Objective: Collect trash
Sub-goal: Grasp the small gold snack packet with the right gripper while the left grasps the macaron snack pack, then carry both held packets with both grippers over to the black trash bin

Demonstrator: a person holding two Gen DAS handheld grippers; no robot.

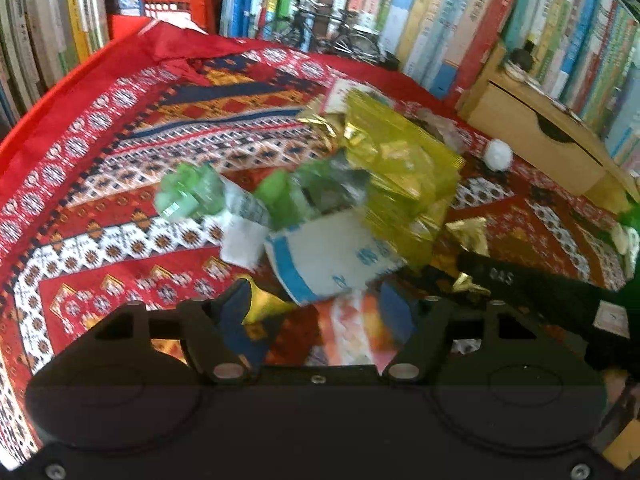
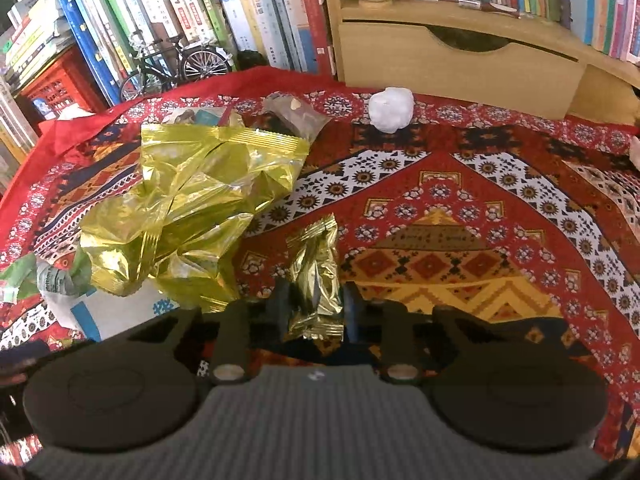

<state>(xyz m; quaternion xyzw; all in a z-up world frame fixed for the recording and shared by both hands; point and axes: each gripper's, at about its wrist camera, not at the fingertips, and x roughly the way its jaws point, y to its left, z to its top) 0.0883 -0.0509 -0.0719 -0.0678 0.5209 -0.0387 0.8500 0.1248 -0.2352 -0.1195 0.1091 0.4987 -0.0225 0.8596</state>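
Right wrist | right tongs [image 2: 315,304] pinch crinkled gold foil wrapper [image 2: 316,280] | left tongs [image 1: 316,312] wide

Your left-wrist view is smeared by motion blur — the green wrappers [image 1: 192,194] and white-and-blue packet [image 1: 332,256] show no legible print. Your right-wrist view cuts that packet [image 2: 116,312] behind the yellow bag [image 2: 192,208].

The right gripper [image 2: 314,304] pointed steeply down, and its jaws were closed on a small gold wrapper [image 2: 316,280]. The left gripper [image 1: 316,312] also pointed down; its jaws stood apart and held nothing.
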